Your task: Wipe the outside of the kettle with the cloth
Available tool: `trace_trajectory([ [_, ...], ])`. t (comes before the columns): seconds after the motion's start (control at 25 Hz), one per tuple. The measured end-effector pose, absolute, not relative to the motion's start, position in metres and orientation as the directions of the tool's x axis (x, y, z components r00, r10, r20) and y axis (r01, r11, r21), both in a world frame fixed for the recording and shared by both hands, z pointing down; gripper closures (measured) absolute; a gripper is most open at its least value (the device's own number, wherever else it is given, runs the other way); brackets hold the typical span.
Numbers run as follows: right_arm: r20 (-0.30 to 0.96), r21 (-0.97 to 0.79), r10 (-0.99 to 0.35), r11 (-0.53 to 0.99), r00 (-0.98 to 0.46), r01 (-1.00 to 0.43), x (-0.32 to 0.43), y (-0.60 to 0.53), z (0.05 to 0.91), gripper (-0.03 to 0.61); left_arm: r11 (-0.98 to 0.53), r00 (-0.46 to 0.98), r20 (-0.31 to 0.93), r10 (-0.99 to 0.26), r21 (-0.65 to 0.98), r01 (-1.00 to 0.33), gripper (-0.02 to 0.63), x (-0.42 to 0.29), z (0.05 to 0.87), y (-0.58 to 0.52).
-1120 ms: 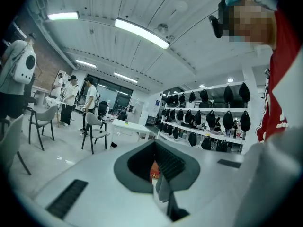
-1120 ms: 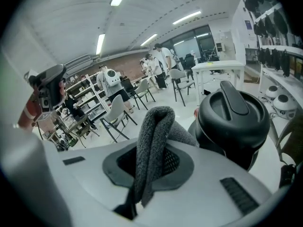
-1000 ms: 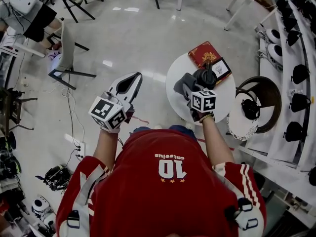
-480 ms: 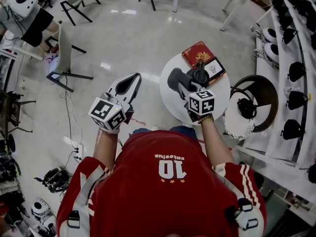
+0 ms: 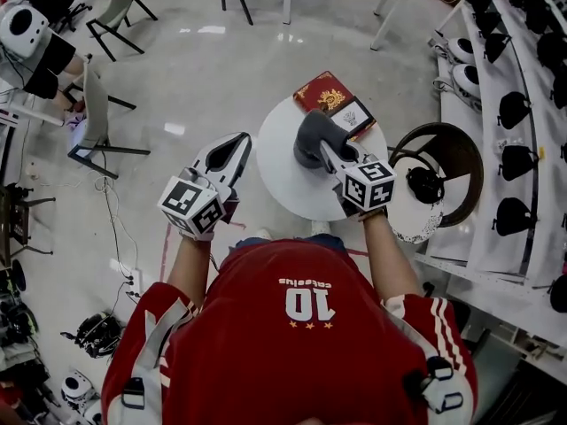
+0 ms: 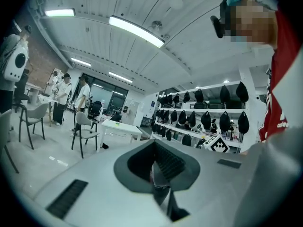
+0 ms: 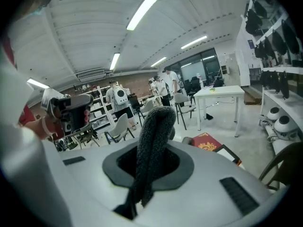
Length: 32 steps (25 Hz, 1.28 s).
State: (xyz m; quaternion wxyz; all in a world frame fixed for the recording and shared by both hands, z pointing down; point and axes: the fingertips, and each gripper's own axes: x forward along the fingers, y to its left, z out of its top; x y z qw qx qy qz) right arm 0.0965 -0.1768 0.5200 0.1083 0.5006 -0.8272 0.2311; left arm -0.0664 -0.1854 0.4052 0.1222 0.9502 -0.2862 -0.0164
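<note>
Right gripper [image 5: 330, 155]: jaws clamped on the grey cloth [image 5: 310, 136] | cloth hangs over the white round table [image 5: 283, 189], just near of the red book [image 5: 321, 94] | Left gripper [image 5: 232, 149]: jaws together, empty, left of table

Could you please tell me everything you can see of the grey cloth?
The cloth is dark grey with a nubby, towel-like pile. It is gathered into a thick strip and pinched in the right gripper, with its free end sticking out past the jaws. Seen from the head view, it bunches above the round white table, near a red book.
</note>
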Motion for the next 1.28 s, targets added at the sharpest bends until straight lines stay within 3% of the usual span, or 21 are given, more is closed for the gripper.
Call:
trace_trajectory([
  [0.52, 0.394, -0.252, -0.845, 0.279, -0.362, -0.927, 0.221, -0.169, 0.521, 0.532, -0.794, 0.829, 0.041, -0.558, 0.264, -0.547, 0.607, 0.004, 0.408, -0.179],
  [1.28, 0.501, -0.248, -0.734, 0.385, -0.458, -0.889, 0.242, -0.201, 0.64, 0.532, -0.689, 0.717, 0.136, -0.684, 0.203, -0.696, 0.607, 0.039, 0.419, -0.178],
])
